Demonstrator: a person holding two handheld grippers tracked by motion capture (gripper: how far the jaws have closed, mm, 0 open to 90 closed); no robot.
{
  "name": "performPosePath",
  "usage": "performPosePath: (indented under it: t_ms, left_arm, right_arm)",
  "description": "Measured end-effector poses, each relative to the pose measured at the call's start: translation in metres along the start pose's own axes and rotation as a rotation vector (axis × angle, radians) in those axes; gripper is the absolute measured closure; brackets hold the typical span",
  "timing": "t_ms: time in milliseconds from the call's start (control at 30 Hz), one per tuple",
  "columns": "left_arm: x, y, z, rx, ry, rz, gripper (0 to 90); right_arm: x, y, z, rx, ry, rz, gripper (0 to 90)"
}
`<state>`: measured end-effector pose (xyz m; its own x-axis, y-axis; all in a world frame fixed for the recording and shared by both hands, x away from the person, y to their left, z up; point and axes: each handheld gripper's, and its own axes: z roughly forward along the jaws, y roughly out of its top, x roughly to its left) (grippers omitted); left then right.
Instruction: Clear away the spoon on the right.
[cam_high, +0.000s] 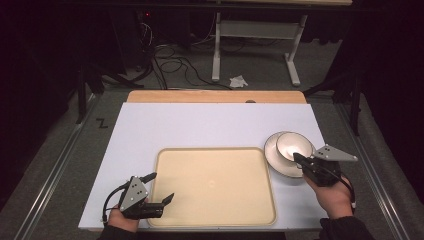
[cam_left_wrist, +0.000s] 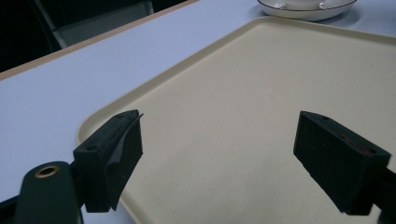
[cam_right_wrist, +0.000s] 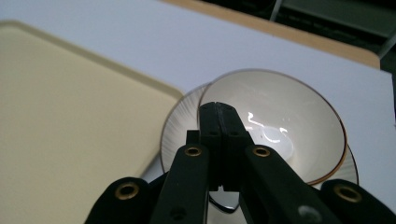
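High view: right gripper (cam_high: 298, 158), right of centre, is clamped on the near rim of the bowl (cam_high: 294, 145), which sits on a plate (cam_high: 272, 152) beside the tray (cam_high: 215, 187). Left gripper (cam_high: 160, 187), lower left, jaws apart, holds nothing.

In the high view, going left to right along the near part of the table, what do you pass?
Left black claw → flat cream plastic tray → white bowl on a white saucer with a thin dark rim, where the right black claw reaches the bowl's near rim.
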<state>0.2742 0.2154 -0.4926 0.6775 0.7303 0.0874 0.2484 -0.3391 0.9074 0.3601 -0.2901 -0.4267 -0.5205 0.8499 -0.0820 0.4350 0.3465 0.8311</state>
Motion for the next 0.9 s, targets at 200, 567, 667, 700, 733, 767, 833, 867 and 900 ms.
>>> performPosePath:
  t_ms: [200,567,667,700,733,767,833,867,900]
  left_arm:
    - [-0.001,0.000,0.001,0.007,-0.005,0.009,15.9]
    - [0.000,0.000,0.001,0.007,-0.005,0.008,16.0]
    - [-0.001,0.001,0.001,0.007,-0.006,0.011,15.9]
    - [-0.001,0.001,0.001,0.006,-0.004,0.011,16.0]
    - [-0.001,0.001,0.000,0.006,-0.003,0.011,16.0]
    - [-0.001,0.001,0.000,0.006,-0.003,0.011,16.0]
    - [-0.001,0.000,0.001,0.010,-0.002,0.008,16.0]
    - [-0.001,0.000,0.001,0.011,-0.003,0.009,15.9]
    - [-0.001,0.000,0.001,0.013,-0.005,0.008,16.0]
  right_arm:
    - [0.034,-0.018,0.000,-0.111,-0.010,0.067,90.0]
    - [0.027,-0.035,0.004,-0.037,-0.070,0.058,90.0]
    - [0.017,-0.040,-0.004,-0.047,-0.083,0.084,90.0]
    - [0.013,-0.041,-0.006,-0.050,-0.086,0.095,90.0]
    - [0.009,-0.043,-0.008,-0.054,-0.086,0.104,90.0]
    - [0.009,-0.043,-0.008,-0.054,-0.086,0.104,90.0]
    - [-0.001,-0.047,-0.013,-0.058,-0.101,0.123,90.0]
    - [-0.005,-0.048,-0.015,-0.062,-0.109,0.130,90.0]
    - [-0.008,-0.049,-0.016,-0.063,-0.114,0.143,90.0]
